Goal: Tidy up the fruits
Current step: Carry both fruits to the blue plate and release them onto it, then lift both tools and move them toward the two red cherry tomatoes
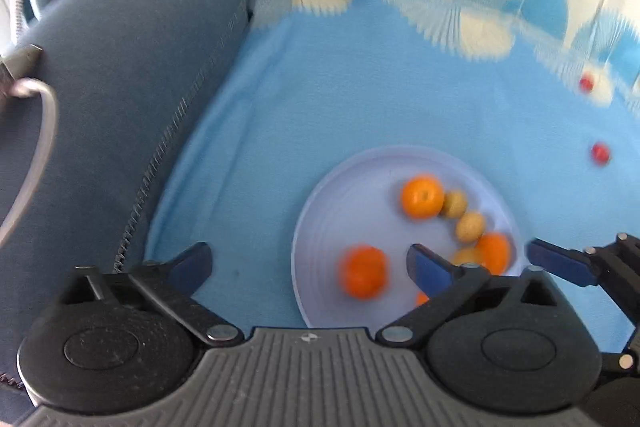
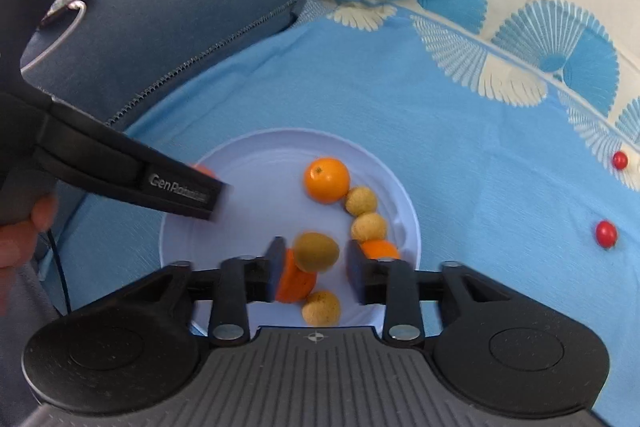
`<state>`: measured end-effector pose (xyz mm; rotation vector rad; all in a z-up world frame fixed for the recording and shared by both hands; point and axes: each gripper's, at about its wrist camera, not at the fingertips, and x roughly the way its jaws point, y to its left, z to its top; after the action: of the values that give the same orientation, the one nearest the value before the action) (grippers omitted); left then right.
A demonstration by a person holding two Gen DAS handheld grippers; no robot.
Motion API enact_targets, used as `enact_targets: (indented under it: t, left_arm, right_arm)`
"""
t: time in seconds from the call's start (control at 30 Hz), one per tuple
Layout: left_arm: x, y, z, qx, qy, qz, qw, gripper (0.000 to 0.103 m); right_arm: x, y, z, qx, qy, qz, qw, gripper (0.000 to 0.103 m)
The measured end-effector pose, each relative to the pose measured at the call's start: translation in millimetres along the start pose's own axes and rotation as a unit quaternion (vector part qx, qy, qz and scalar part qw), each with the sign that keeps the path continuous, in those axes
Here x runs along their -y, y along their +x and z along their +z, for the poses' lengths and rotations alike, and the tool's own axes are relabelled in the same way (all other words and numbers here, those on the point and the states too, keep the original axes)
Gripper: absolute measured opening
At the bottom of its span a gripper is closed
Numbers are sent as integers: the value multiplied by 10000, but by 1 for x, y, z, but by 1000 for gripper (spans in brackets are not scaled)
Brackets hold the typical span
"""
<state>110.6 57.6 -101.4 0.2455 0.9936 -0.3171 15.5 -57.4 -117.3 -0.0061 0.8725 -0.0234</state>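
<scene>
1. While over the plate (image 2: 224, 163), left tongs (image 1: 308, 263) gape wide, empty, beside an orange (image 1: 363, 271).
2. Right tongs (image 2: 316, 269) half-open; kiwi (image 2: 316, 251) between pads, loose.
3. Two cherry tomatoes (image 2: 606, 233) lie on the bed sheet (image 2: 460, 147).

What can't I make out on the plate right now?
- Orange fruit, right wrist view: the brownish fruit and right tool cover much of it.
- Orange at the plate's left, right wrist view: behind the left tool's finger.
- Near plate rim: cut off by each tool's body.
</scene>
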Motion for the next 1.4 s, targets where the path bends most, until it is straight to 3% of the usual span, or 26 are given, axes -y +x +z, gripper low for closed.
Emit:
enact_targets:
  t: [0.07,0.2,0.43,0.67,0.83,1.4]
  left_arm:
    - [0,-15,-1,-5,70,18,10000,102]
    - [-7,-57,-21,107,-13,66,9999,103]
    - [-9,-129,-74,212,-189,127,9995,103]
    - [5,-185,-106,736,-14,155,9972,103]
    - [15,-218,-119,1060,-9,182,9942,103]
    - [21,-253,-137,1264,53,170,9918,103]
  right_arm:
    - [2,-14,0,65,86,-64,9999,71]
    - [6,-55,-8,85,469,-40,9989,86]
    - [-12,-137,-48,263,906,-133,9955,97]
    - [-26,-201,-78,1002,644,-527,9915,102]
    - [-29,-234,-94,1333,569,-568,9878,102]
    - [-36,-278,-114,1777,612,-744,9794,102]
